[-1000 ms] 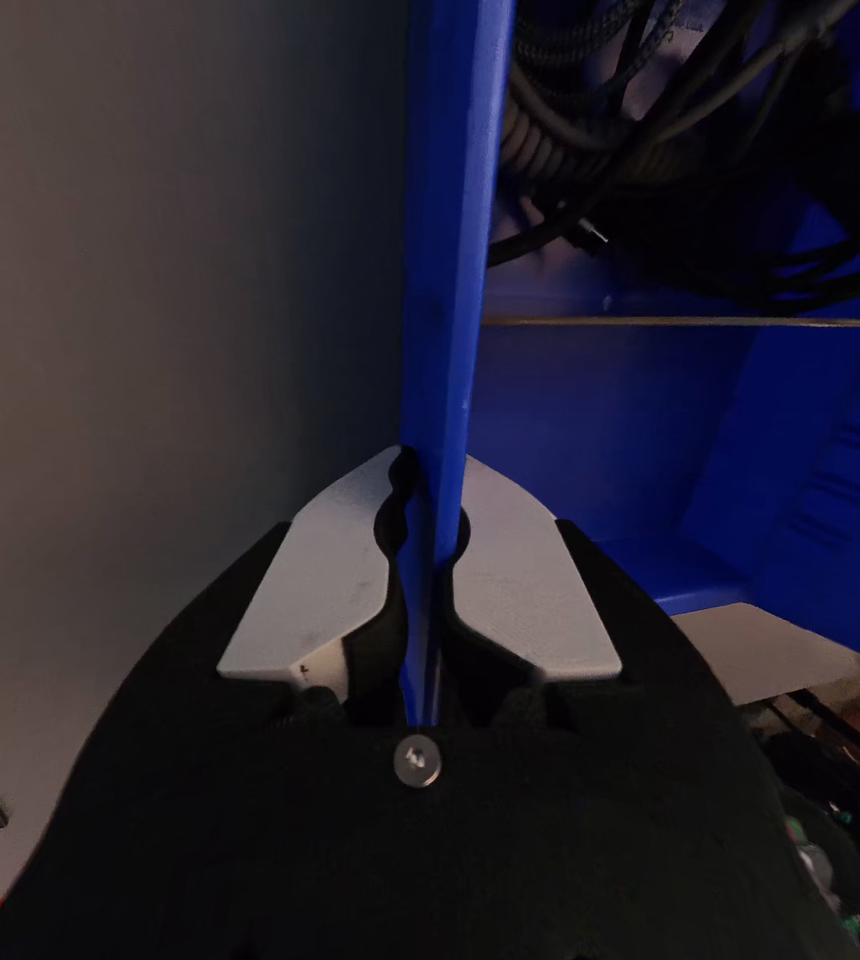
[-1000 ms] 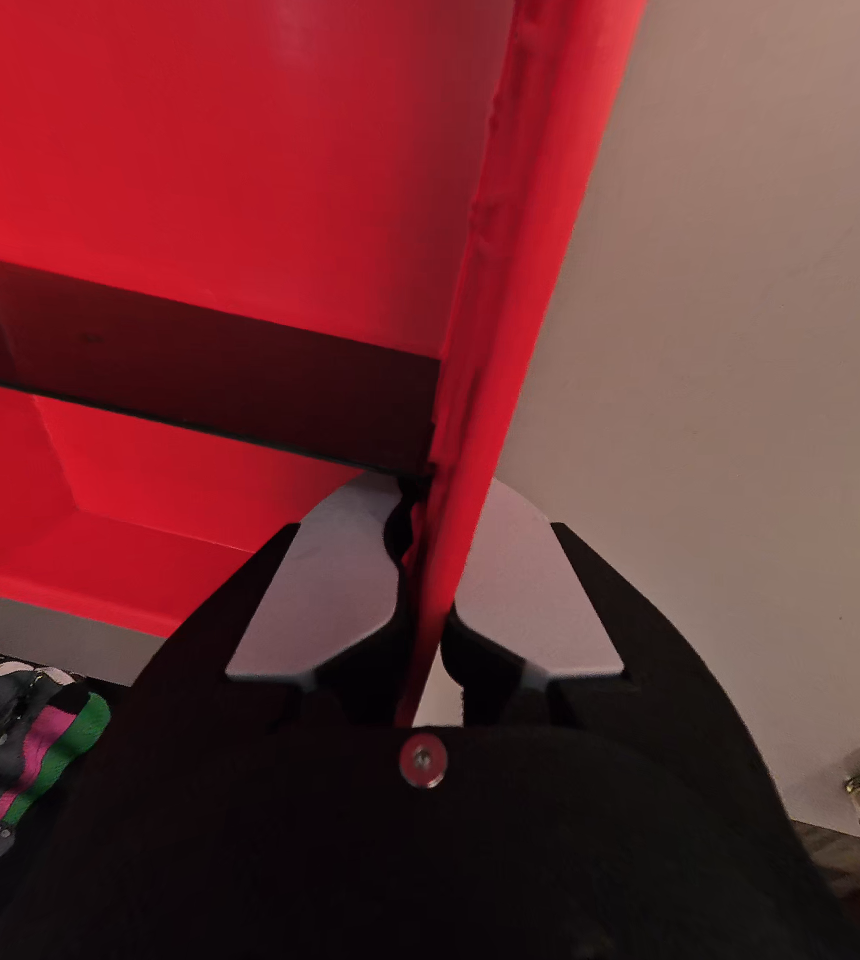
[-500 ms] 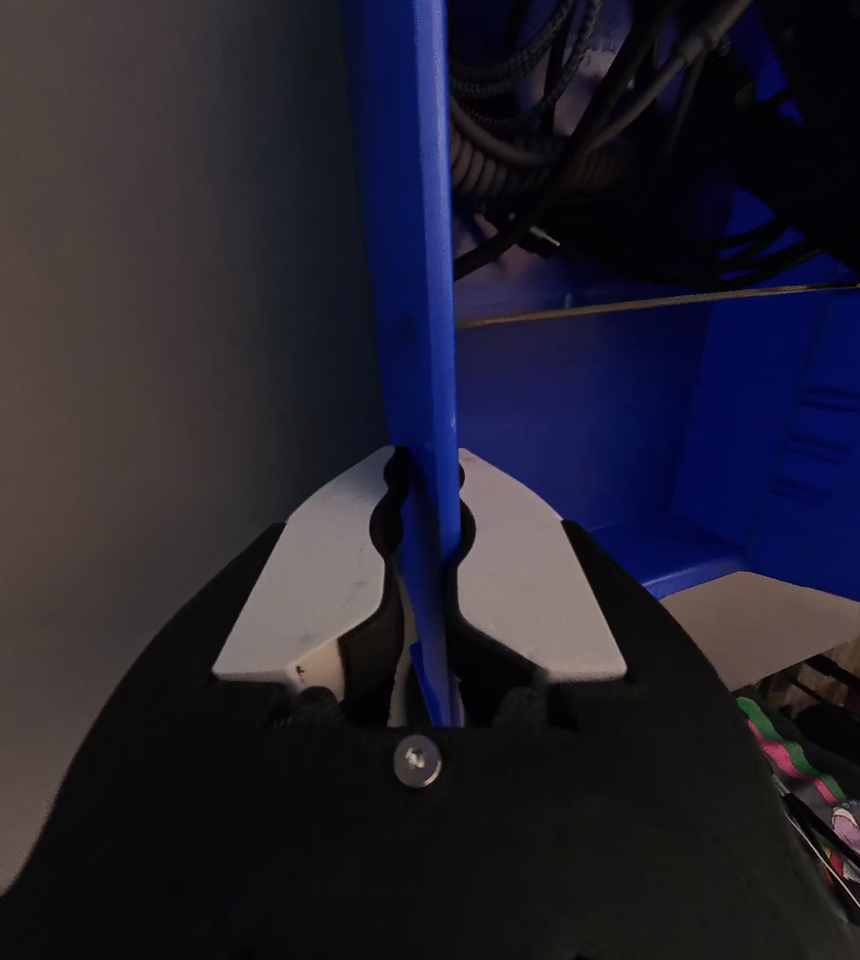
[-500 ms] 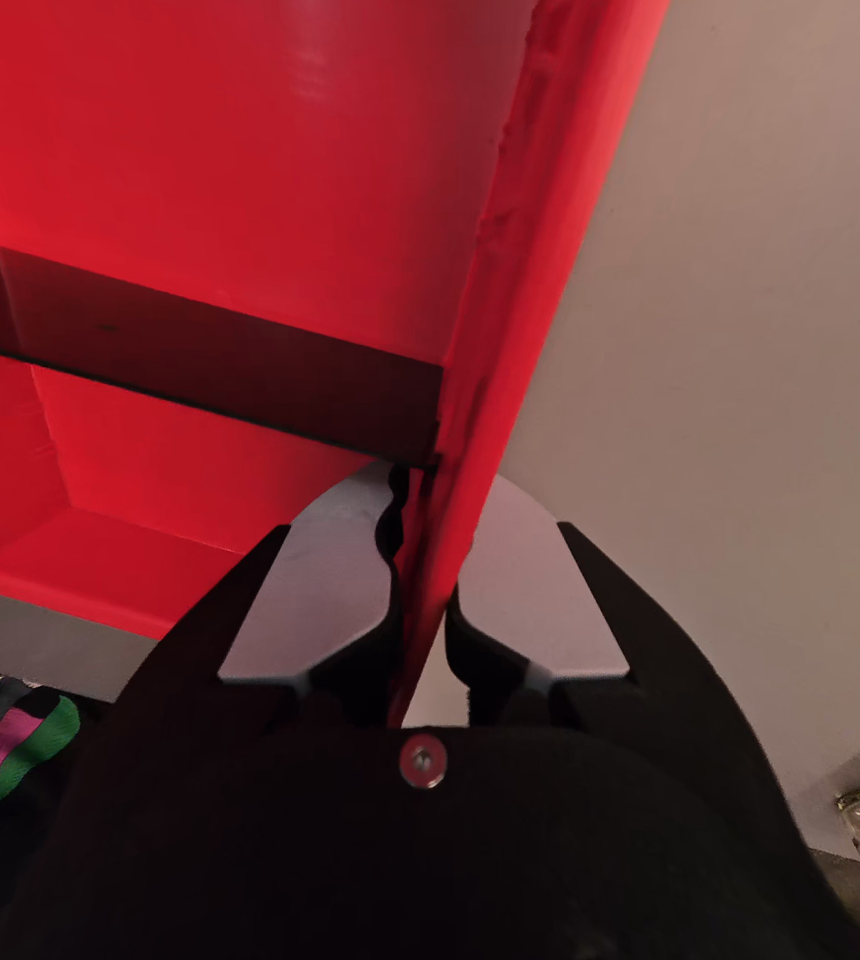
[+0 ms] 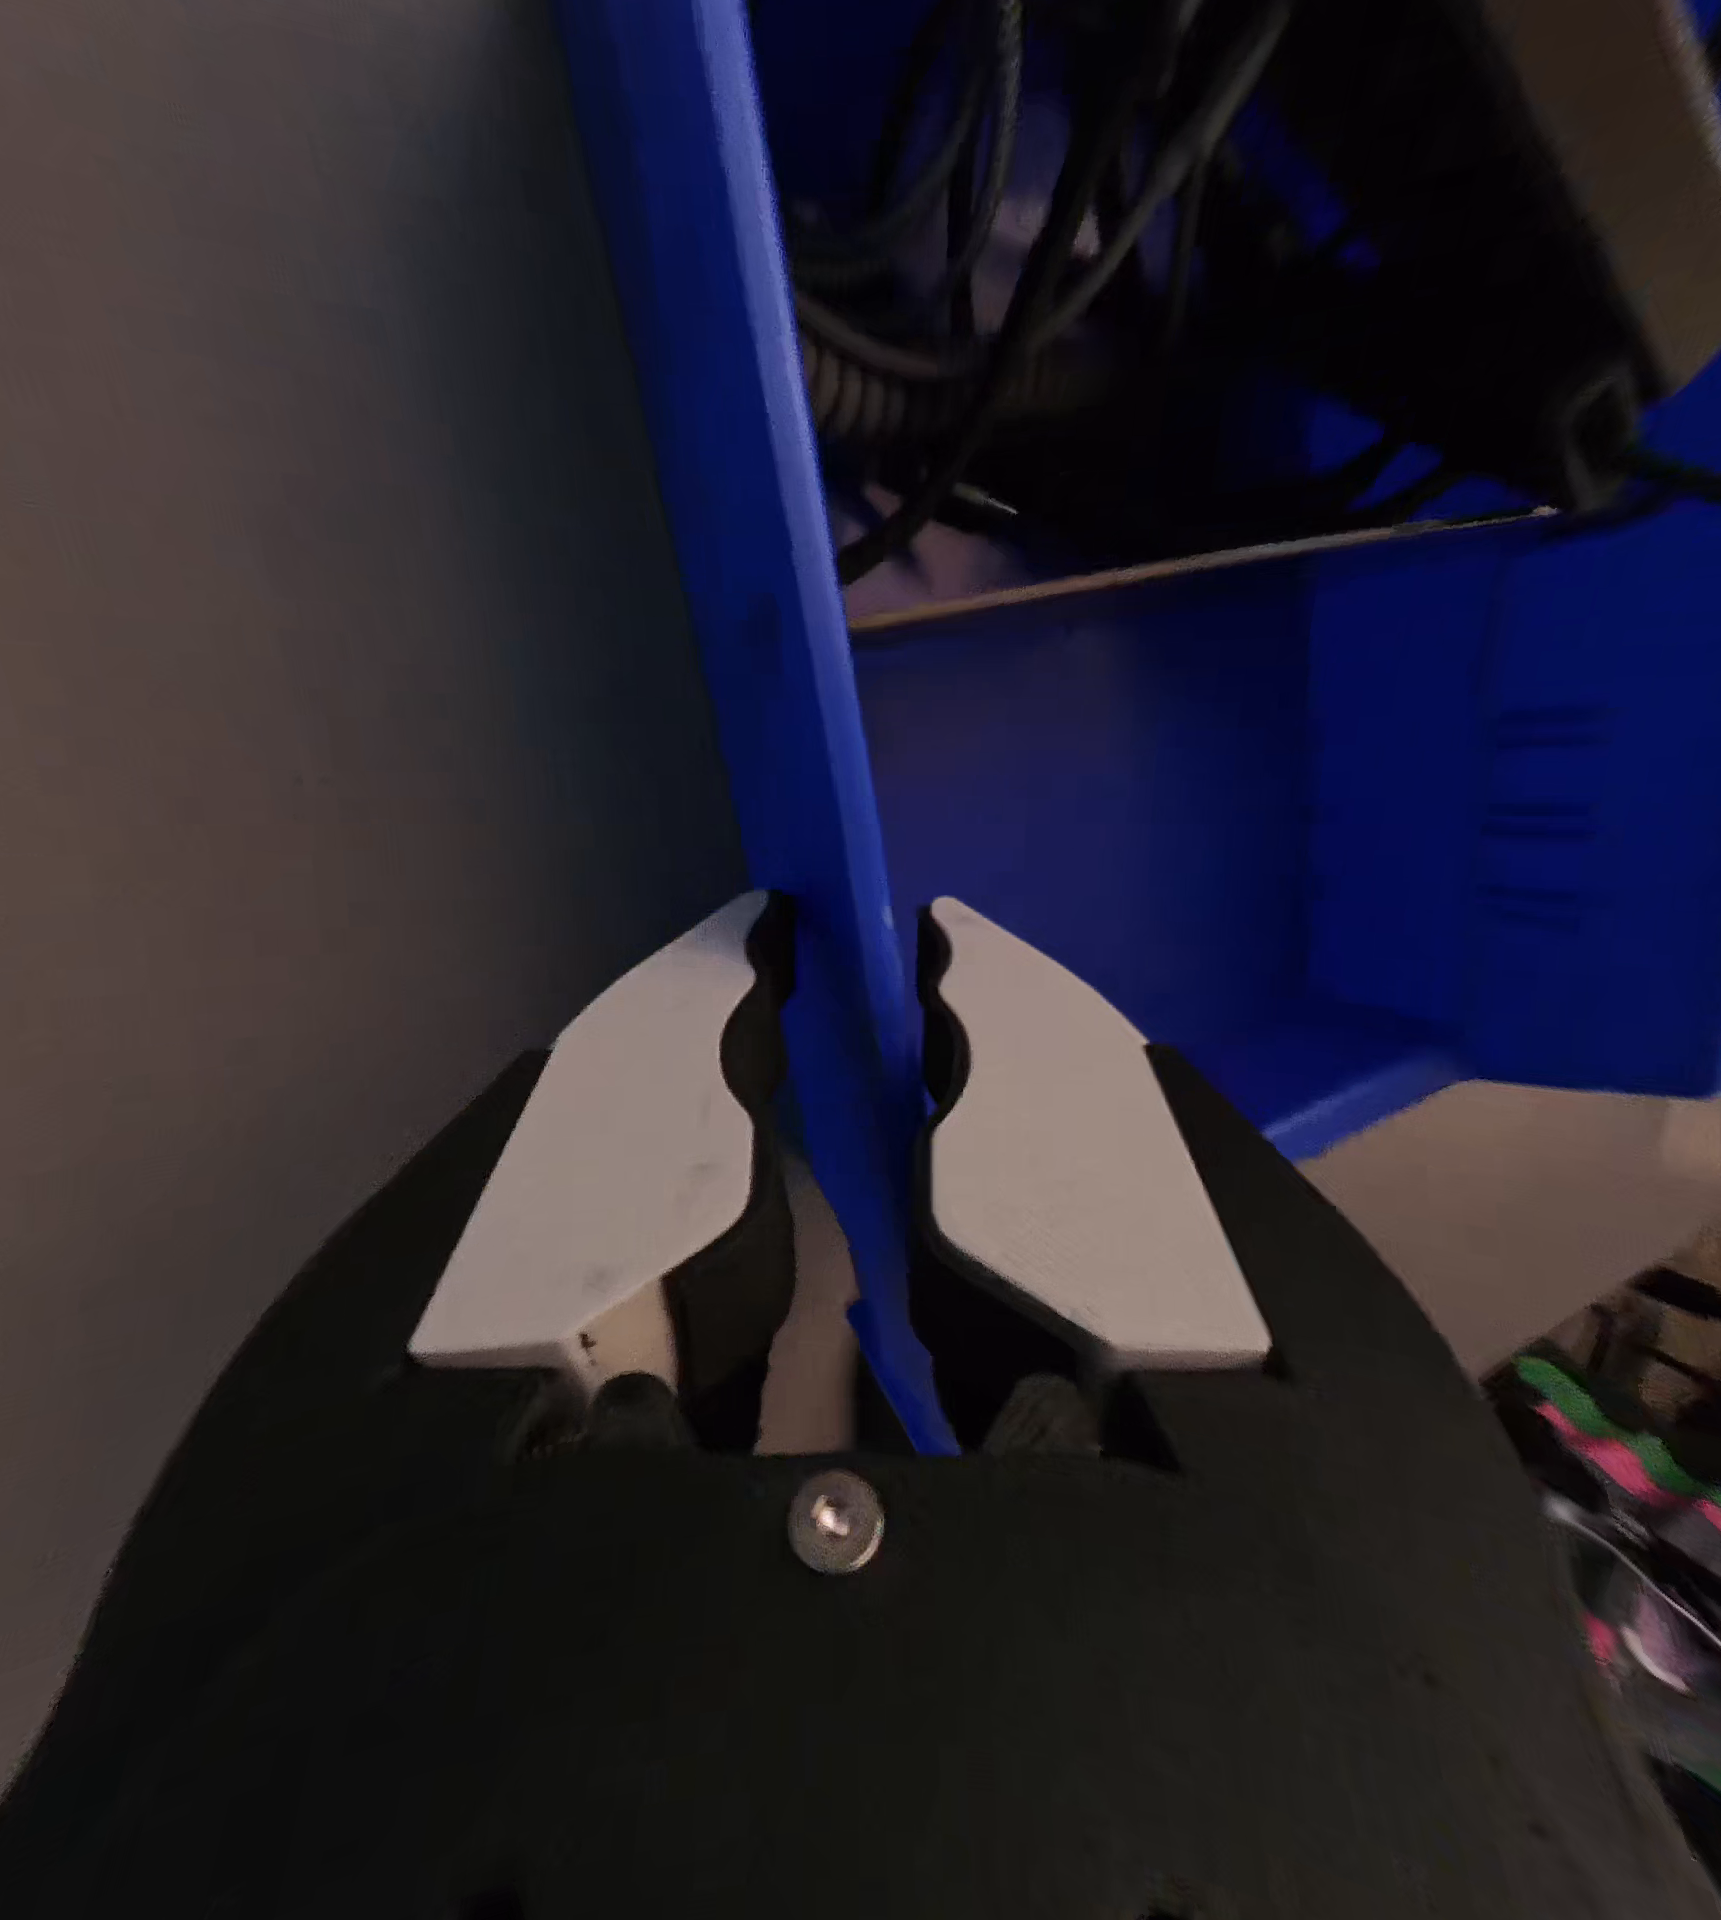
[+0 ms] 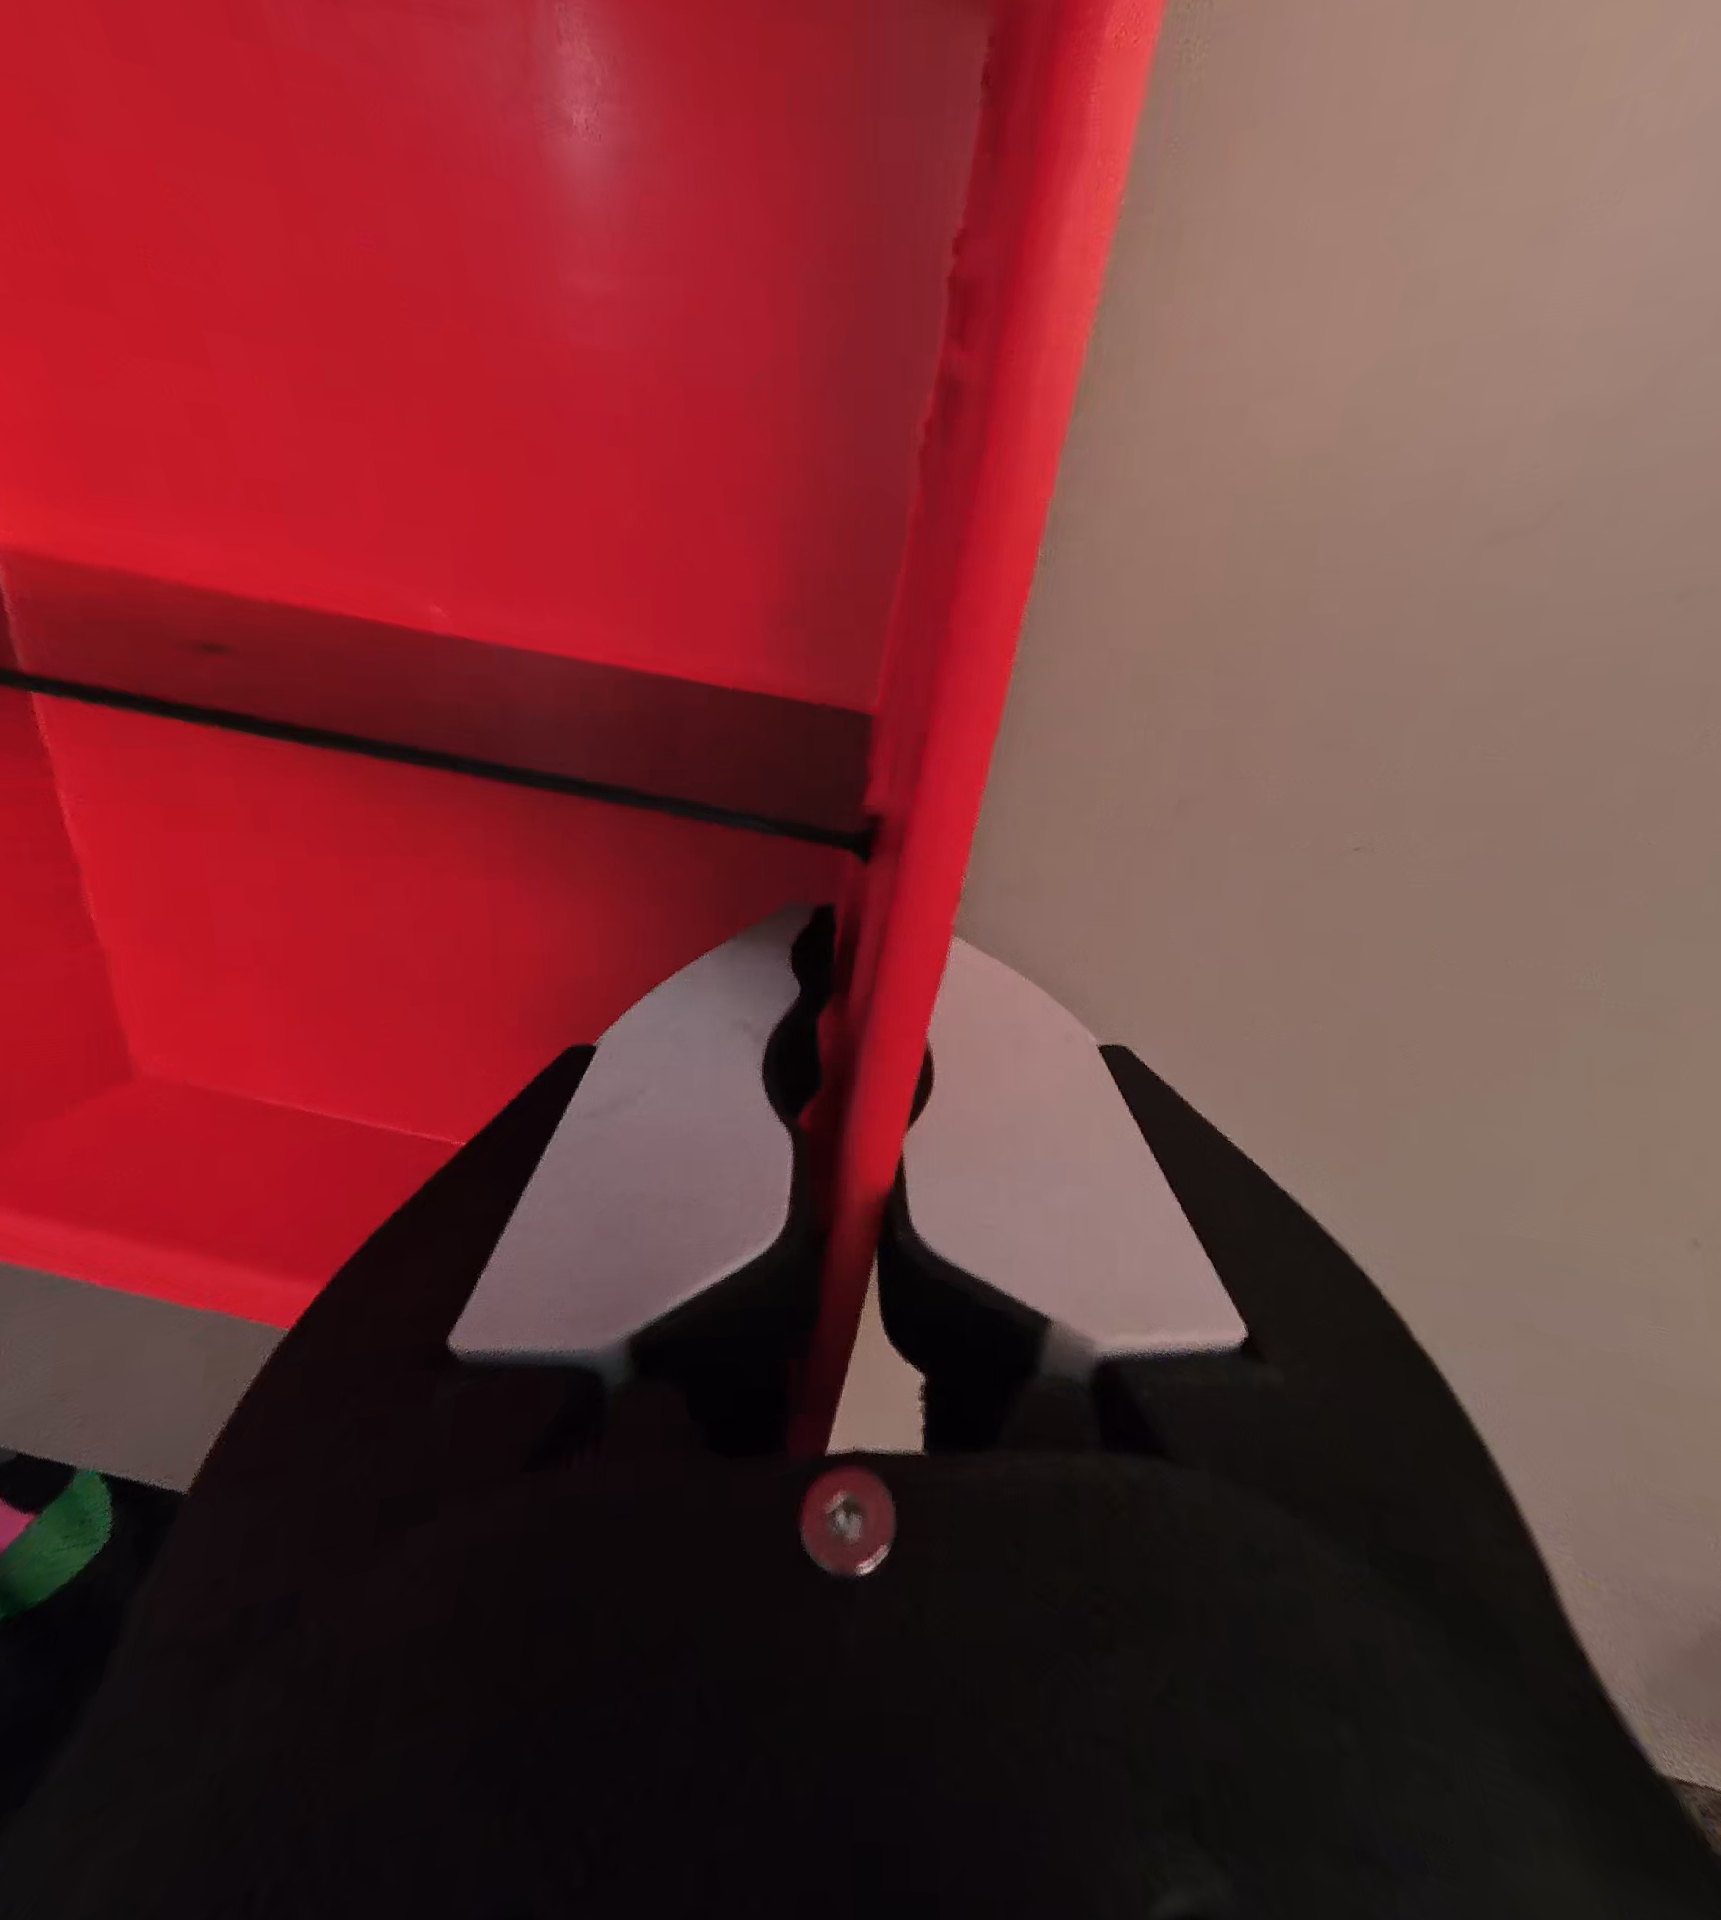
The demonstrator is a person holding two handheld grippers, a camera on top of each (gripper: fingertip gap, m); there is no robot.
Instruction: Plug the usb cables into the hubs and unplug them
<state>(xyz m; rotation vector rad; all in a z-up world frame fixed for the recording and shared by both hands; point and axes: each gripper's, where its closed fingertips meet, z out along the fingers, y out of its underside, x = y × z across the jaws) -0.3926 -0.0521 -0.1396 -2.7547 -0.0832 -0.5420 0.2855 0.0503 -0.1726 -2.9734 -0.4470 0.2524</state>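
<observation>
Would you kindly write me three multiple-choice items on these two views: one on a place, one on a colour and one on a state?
1. Where do the black cables lie?
A) in the blue bin
B) in a cardboard box
C) on a shelf

2. What colour is the bin wall between the right gripper's fingers?
A) green
B) blue
C) red

3. How is the left gripper?
A) shut on a cable
B) open, with the blue bin's wall loose between its fingers
C) out of view

Key:
1 A, they tangle inside it.
2 C, red plastic runs between its fingers.
3 B, gaps show beside the wall.
</observation>
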